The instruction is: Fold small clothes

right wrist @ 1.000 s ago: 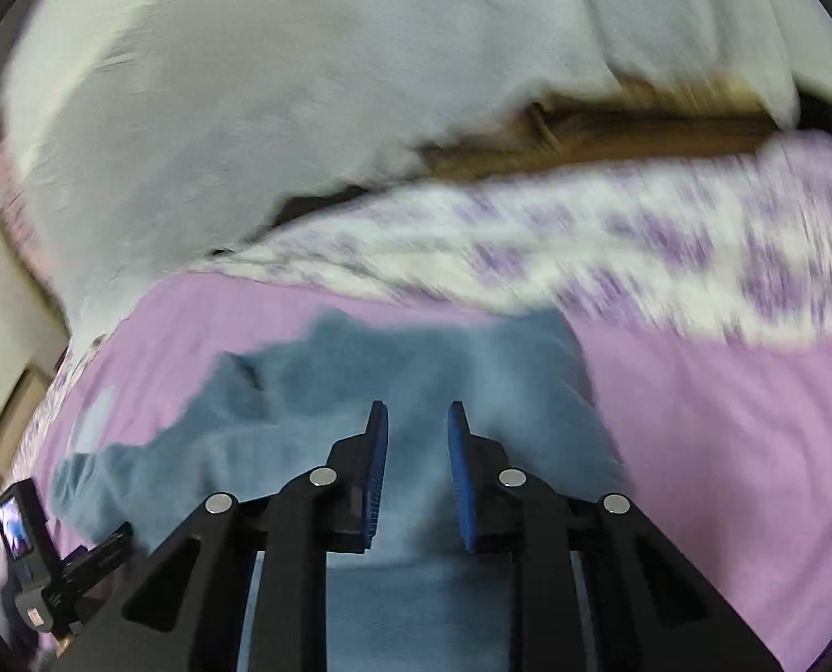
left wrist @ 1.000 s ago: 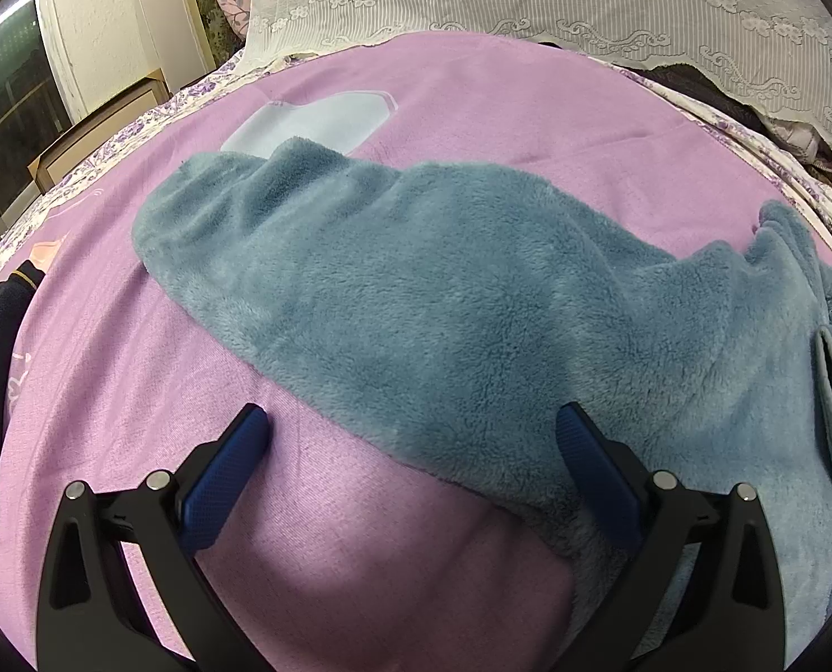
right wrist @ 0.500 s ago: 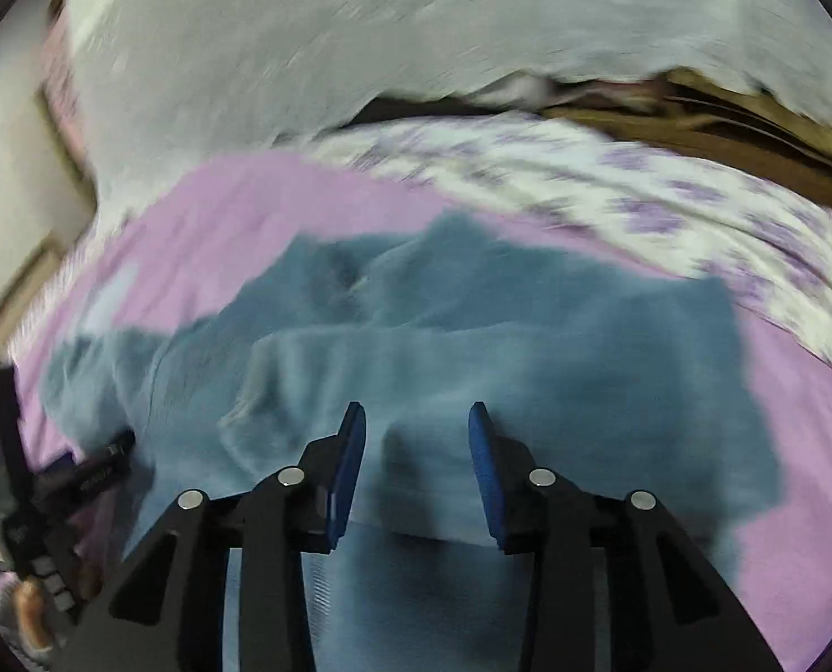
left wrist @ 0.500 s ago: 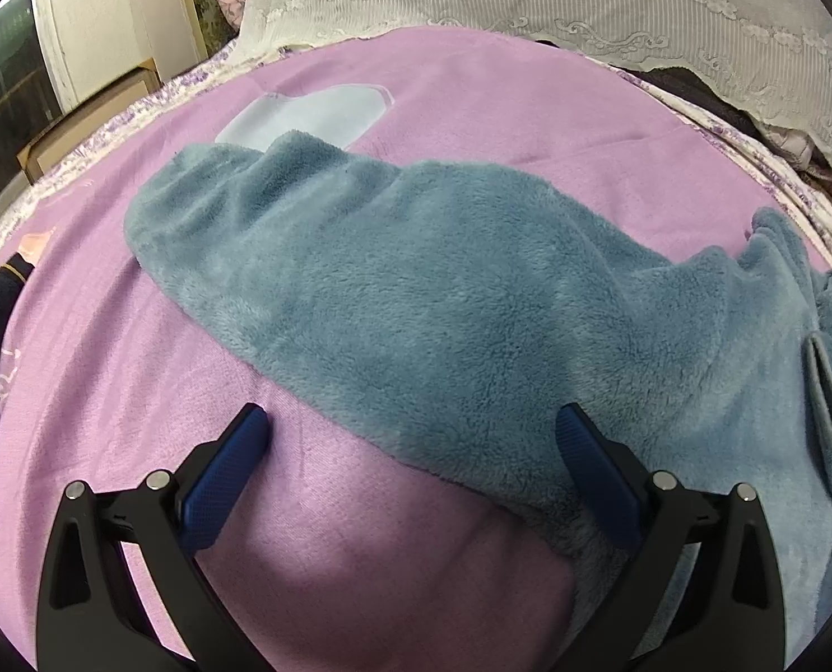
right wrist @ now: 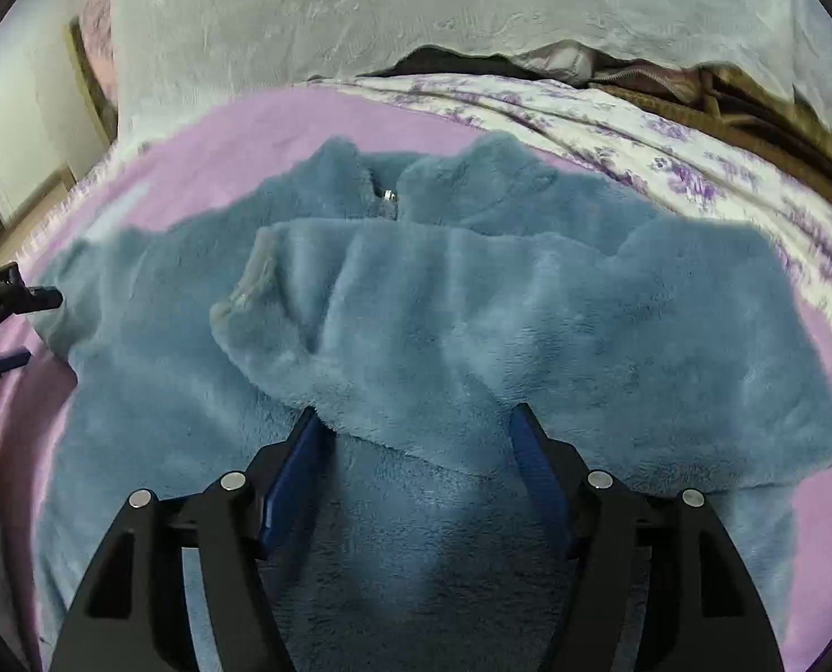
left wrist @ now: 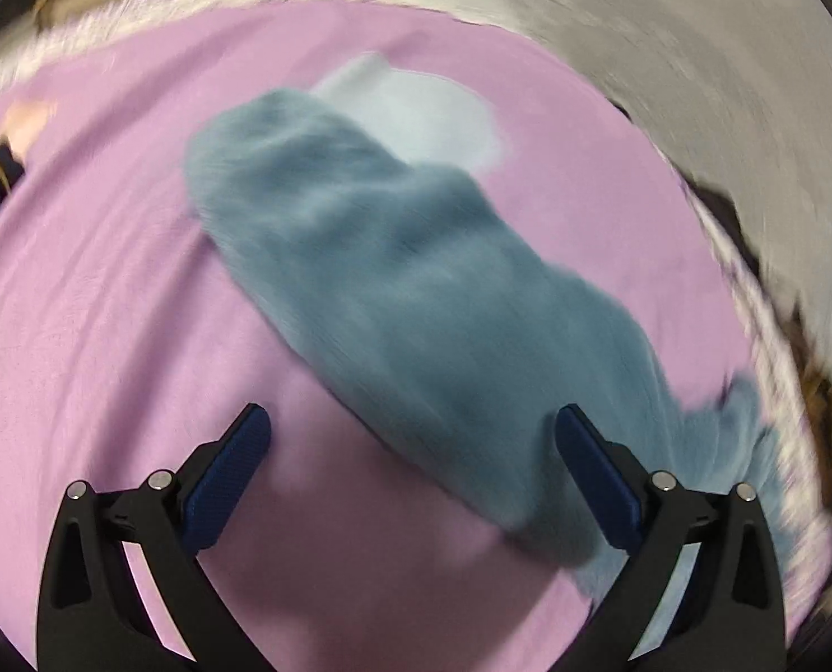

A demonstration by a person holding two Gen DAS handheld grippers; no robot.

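Fleece jacket (right wrist: 472, 336): blue, fuzzy, sleeve folded across | right gripper (right wrist: 416, 437) fingers just opened, empty | left gripper (left wrist: 410, 448) wide, empty

Blurred: open left tongs (left wrist: 410, 448) above blue fleece sleeve (left wrist: 416, 291) on purple sheet (left wrist: 107, 308), seemingly apart.

Smeared by motion across the left wrist view: fleece garment (left wrist: 416, 291), pale patch (left wrist: 427, 117) partly hidden behind it, lace cover (left wrist: 696, 84). In the right wrist view, left tool (right wrist: 7, 302) cut off by the left edge, state unreadable. Garment's lower hem hidden behind the right tool (right wrist: 416, 431).
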